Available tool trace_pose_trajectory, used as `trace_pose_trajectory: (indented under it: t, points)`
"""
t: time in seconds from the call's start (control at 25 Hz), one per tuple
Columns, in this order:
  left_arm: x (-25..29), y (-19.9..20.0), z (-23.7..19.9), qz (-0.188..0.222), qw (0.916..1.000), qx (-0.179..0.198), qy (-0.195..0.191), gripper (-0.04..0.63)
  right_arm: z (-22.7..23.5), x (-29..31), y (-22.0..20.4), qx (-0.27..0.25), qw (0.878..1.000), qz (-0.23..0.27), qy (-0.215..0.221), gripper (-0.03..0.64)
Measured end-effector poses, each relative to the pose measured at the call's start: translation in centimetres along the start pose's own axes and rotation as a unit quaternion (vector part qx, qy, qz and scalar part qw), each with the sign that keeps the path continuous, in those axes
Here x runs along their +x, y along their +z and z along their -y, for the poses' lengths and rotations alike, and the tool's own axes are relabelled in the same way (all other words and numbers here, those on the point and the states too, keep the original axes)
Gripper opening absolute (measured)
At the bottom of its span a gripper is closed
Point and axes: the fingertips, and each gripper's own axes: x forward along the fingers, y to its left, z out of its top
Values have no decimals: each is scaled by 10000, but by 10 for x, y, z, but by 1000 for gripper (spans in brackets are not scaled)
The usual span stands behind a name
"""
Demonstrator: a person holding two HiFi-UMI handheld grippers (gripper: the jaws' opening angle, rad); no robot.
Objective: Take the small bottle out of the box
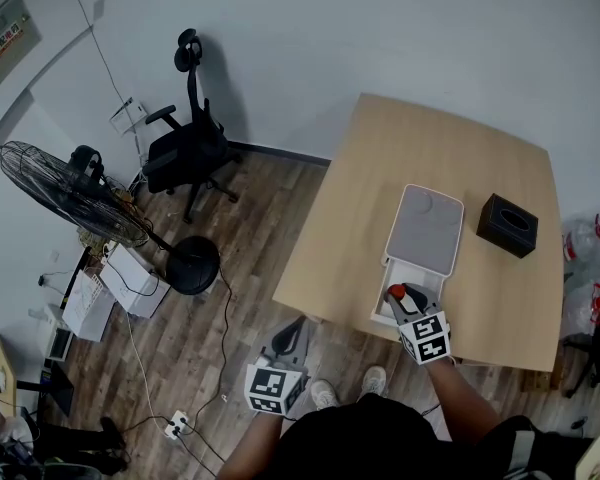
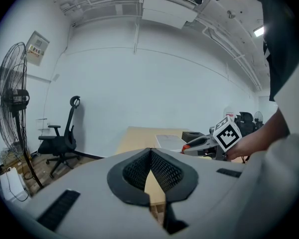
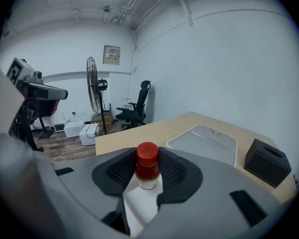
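the right gripper is clamped on the red cap of the small bottle, upright over the box, so straight up looks clear; the left gripper sits shut, empty, farther off.

A red cap and whitish body are shown on the small bottle. The box is white, its lid grey. At its three o'clock a black case is seen on the light wooden table. Black-and-white squares are carried by the marker cube.
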Motion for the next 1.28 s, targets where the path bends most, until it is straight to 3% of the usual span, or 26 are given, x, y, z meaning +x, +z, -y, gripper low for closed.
trace_pose_trajectory:
  t: [0.36,0.76,1.28]
  points:
    - [-2,7,3,93,10000,-7,-21,14,-3,-39,75,-360,9965,757,55,147]
    - [-1,19,4,245,9997,-26,-36,14,-5,-86,159,-527,9837,1718,-106,146]
    - [-1,31,5,411,9991,-21,-49,14,-2,-98,174,-565,9801,1882,-271,146]
